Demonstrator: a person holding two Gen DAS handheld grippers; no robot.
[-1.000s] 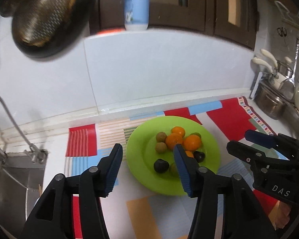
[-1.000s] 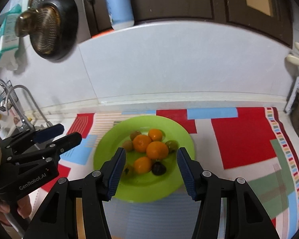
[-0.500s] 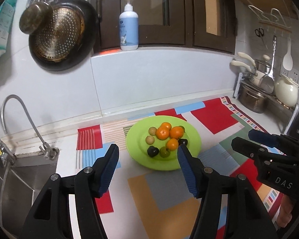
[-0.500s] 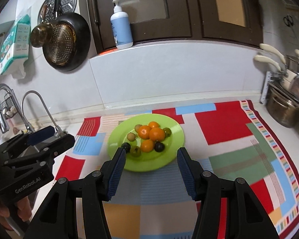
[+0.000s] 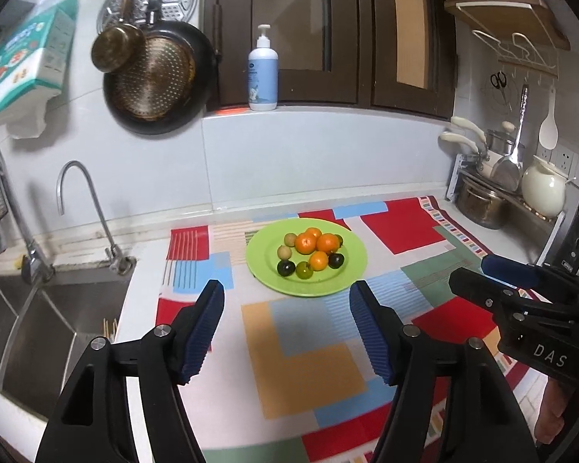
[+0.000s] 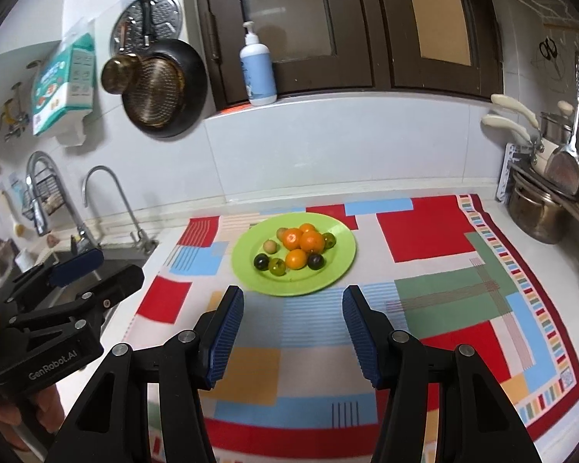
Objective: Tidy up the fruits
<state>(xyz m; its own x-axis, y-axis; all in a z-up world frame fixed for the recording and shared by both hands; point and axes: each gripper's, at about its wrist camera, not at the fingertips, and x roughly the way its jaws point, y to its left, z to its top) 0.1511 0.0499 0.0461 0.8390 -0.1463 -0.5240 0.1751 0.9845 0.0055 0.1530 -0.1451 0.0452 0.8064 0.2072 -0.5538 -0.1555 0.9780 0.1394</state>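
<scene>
All the fruits (image 5: 308, 251) were piled on the green plate (image 5: 351, 277), far on the bright mat (image 5: 312, 351). Nothing more was seen to do. The left gripper (image 5: 285, 328), just opened wider, and the right gripper (image 6: 292, 333) were held apart, empty.

The plate (image 5: 351, 270) sits on the mat (image 5: 312, 362) on my worktop (image 5: 143, 270), fruit (image 5: 308, 252) piled in its middle. The sink (image 5: 50, 308) lies left of the mat, pots (image 5: 482, 200) stand right, and a bottle (image 5: 263, 73) stands on the ledge behind.
</scene>
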